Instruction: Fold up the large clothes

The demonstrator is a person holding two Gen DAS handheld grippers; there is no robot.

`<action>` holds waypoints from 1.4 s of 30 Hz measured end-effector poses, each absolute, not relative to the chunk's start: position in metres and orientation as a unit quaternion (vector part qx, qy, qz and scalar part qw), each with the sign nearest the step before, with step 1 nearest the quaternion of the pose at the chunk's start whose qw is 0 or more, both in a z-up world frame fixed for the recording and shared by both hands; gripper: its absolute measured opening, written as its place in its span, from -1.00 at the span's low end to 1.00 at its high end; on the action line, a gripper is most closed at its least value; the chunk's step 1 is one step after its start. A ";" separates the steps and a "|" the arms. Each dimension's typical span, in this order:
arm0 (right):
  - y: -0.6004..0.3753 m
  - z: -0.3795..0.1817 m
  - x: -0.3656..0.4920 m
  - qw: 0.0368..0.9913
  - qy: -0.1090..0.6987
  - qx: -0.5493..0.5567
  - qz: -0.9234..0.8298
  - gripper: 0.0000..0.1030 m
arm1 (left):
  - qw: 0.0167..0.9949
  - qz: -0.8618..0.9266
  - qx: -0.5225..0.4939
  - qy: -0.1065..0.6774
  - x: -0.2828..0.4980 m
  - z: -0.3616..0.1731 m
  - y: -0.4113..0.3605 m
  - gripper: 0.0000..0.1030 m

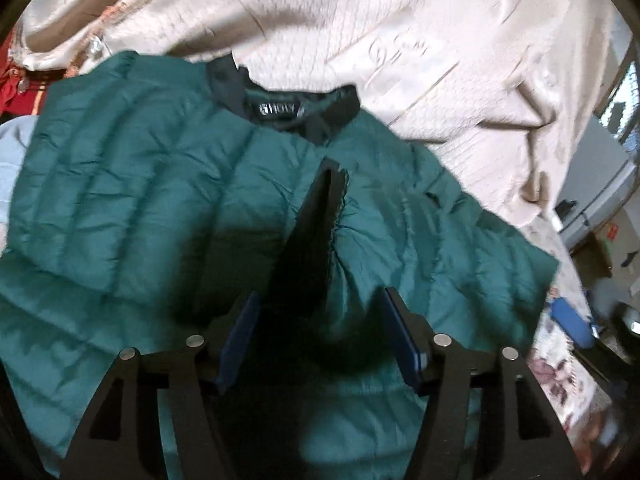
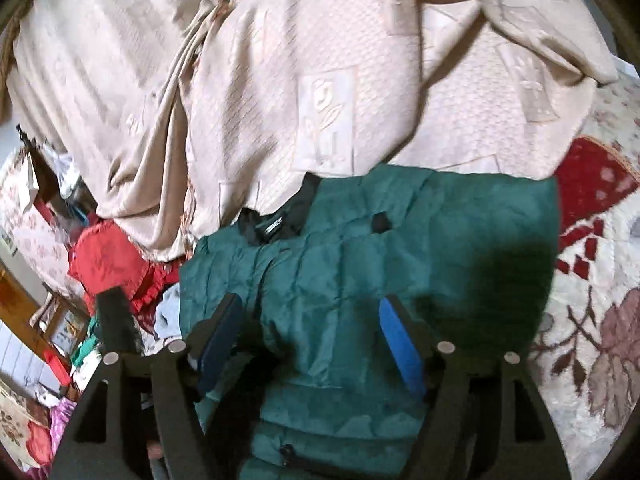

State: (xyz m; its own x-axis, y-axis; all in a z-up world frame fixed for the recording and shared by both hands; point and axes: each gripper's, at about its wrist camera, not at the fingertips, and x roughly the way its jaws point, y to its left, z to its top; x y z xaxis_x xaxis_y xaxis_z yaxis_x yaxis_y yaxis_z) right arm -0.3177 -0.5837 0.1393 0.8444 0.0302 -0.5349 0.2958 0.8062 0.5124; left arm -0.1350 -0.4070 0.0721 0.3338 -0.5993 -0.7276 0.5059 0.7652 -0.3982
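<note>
A dark green quilted puffer jacket [image 1: 132, 184] lies on the bed with its black collar and label [image 1: 280, 110] at the far side. One part is folded over onto its body. My left gripper [image 1: 320, 328] hovers over the jacket, fingers wide apart, nothing between them. A dark stiff strip [image 1: 316, 232] stands up just beyond it. In the right wrist view the same jacket [image 2: 400, 248] lies under my right gripper [image 2: 312, 336], which is open and empty above it. Its collar [image 2: 276, 224] points away.
A crumpled beige bedspread [image 1: 360, 32] lies behind the jacket, also in the right wrist view [image 2: 280, 80]. A floral blanket [image 2: 592, 320] lies to the right. Red cloth [image 2: 108, 260] and clutter sit at the left bed edge. A blue object [image 1: 572, 320] lies off the right.
</note>
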 end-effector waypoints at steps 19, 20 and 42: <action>-0.641 0.111 -0.351 0.890 0.216 0.326 -0.235 0.45 | 0.887 -0.280 -0.066 0.361 -0.110 0.146 -0.319 -0.96; -0.637 0.108 -0.349 0.892 0.222 0.320 -0.231 0.45 | 0.890 -0.271 -0.068 0.361 -0.104 0.146 -0.308 -0.96; -0.557 0.094 -0.230 0.910 0.356 0.173 -0.125 0.45 | 0.909 -0.172 -0.105 0.364 -0.073 0.114 -0.218 -0.44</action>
